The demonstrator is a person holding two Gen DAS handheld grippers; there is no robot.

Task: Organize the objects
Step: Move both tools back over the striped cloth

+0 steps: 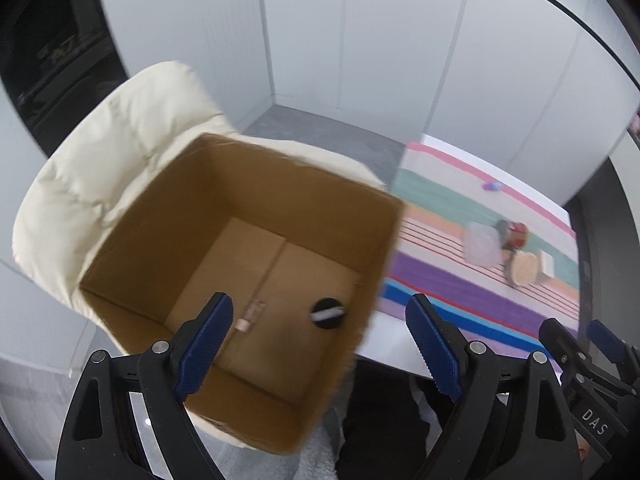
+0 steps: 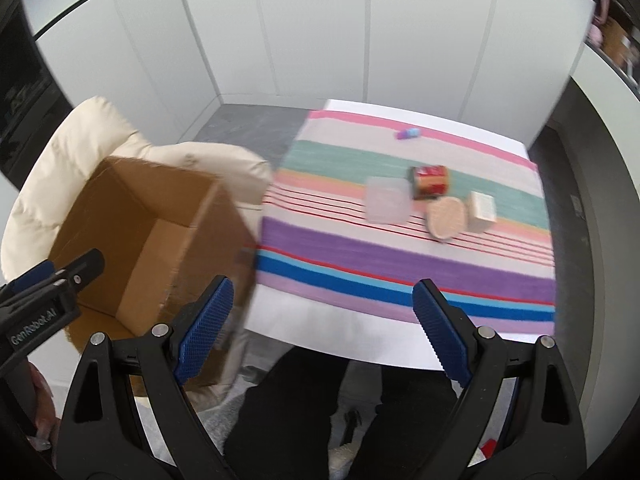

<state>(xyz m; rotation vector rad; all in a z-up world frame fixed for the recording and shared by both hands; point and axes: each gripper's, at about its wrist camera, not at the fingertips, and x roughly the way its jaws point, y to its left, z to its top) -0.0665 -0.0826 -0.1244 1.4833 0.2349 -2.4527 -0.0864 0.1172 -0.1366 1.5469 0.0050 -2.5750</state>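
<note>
An open cardboard box [image 1: 192, 216] stands on a cream cushioned chair [image 1: 92, 172]; inside lie a black round disc [image 1: 327, 313] and a small clear tube [image 1: 251, 315]. My left gripper [image 1: 320, 344] is open and empty above the box's near right side. My right gripper [image 2: 324, 320] is open and empty above the table's near edge; the box [image 2: 160, 216] lies to its left. On the striped cloth [image 2: 400, 256] sit a clear square lid [image 2: 387, 200], a red can [image 2: 430, 181], a round wooden piece [image 2: 446, 218], a pale block [image 2: 482, 210] and a small purple-blue item [image 2: 408, 133].
The white table [image 2: 320, 328] carries the cloth. The person's dark-trousered legs [image 2: 300, 412] are below the table edge. White wall panels [image 2: 320, 28] stand behind. The grey floor [image 2: 248, 124] shows between chair and table. The right gripper also shows in the left wrist view [image 1: 580, 344].
</note>
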